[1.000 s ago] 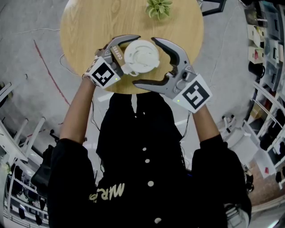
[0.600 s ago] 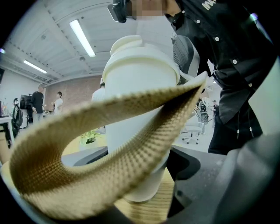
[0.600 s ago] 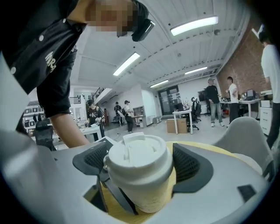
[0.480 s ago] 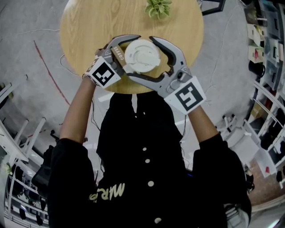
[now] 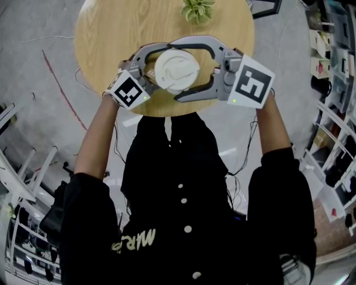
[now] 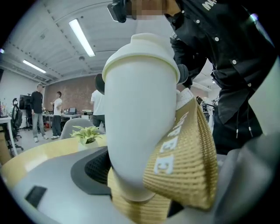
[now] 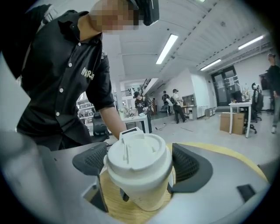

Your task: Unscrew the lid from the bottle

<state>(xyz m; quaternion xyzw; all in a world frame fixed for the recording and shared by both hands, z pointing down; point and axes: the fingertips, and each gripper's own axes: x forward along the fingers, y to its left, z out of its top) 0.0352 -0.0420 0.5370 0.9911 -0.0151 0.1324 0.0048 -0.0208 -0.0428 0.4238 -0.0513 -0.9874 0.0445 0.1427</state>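
A white bottle (image 6: 135, 122) with a tan woven COFFEE sleeve (image 6: 183, 157) stands upright over the near edge of the round wooden table (image 5: 111, 33). My left gripper (image 6: 144, 175) is shut on the bottle's body, one pad dark behind it. The white lid (image 5: 177, 69) faces the head camera. My right gripper (image 7: 138, 162) reaches in from the right at lid height. Its two dark ribbed pads (image 7: 89, 159) press the lid (image 7: 136, 155) from both sides. In the head view its marker cube sits right of the bottle.
A small potted plant (image 5: 198, 9) stands at the table's far edge, also visible as a green plant (image 6: 87, 131) behind the bottle. Cables lie on the grey floor at the left. Shelves line the right side. People and desks stand far off in the room.
The right gripper's jaws closed in on the lid, then the gripper swung counterclockwise around it; its marker cube went from lower right to straight right. The left gripper and bottle stayed put.
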